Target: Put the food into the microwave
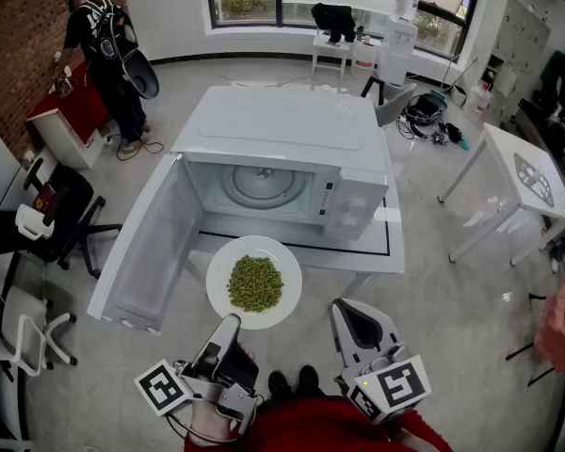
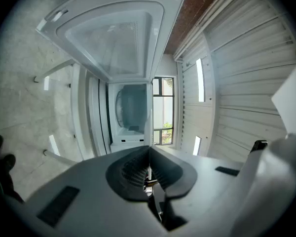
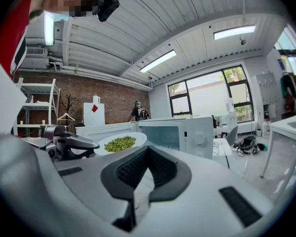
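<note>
A white plate point(image 1: 217, 279) heaped with green beans point(image 1: 255, 283) hangs in the air just in front of the microwave point(image 1: 292, 130). The microwave's door point(image 1: 141, 252) stands swung open to the left, and the glass turntable point(image 1: 264, 186) inside is bare. My left gripper point(image 1: 230, 323) is shut on the plate's near rim. In the left gripper view the plate point(image 2: 149, 127) shows edge-on between the pads, with the open cavity point(image 2: 130, 107) beyond. My right gripper point(image 1: 344, 309) is shut and empty, to the right of the plate. From it I see the beans point(image 3: 120, 143) and the microwave point(image 3: 187, 132).
The microwave sits on a white table point(image 1: 381, 252). A person in black point(image 1: 108, 45) stands at the back left by a red cabinet. Office chairs point(image 1: 38, 224) stand at the left, another white table point(image 1: 527, 177) at the right. A hand point(image 1: 563, 328) shows at the right edge.
</note>
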### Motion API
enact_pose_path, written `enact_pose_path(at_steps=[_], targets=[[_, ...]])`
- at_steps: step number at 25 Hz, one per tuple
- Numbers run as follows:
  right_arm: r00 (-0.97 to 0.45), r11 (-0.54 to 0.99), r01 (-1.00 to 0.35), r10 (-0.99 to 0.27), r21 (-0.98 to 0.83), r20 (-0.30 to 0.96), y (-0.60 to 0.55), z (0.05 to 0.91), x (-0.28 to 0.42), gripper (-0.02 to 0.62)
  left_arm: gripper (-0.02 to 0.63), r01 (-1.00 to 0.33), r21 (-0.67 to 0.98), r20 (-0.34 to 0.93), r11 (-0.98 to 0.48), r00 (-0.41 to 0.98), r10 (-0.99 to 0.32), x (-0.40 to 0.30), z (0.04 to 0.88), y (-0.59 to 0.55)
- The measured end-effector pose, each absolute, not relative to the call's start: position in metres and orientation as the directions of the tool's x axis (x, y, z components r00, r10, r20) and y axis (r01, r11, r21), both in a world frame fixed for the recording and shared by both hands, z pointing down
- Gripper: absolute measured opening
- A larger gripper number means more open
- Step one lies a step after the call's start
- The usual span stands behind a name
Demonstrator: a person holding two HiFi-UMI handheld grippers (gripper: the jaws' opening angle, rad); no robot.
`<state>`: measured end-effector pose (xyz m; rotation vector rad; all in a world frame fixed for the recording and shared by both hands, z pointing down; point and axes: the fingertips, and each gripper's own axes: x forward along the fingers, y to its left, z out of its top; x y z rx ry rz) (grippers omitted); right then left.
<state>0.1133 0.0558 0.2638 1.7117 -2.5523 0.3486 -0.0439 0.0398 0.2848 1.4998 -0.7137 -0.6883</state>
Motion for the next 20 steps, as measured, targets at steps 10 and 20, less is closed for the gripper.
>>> enact_pose_path(at_steps=[10, 20], targets=[[-0.383, 0.361, -0.919, -0.912, -0.158, 0.146, 0.061, 0.263, 0.126, 0.012, 0.015, -0.033, 0.999, -0.001, -0.026, 0.601, -0.799, -0.041, 0.287, 0.045], [-0.419, 0.397, -0.903, -0.898, -0.165, 0.136, 0.064, 0.263, 0.125, 0.012, 0.015, -0.038, 0.999, 0.001, -0.025, 0.574, -0.819, -0.04, 0.285, 0.057]])
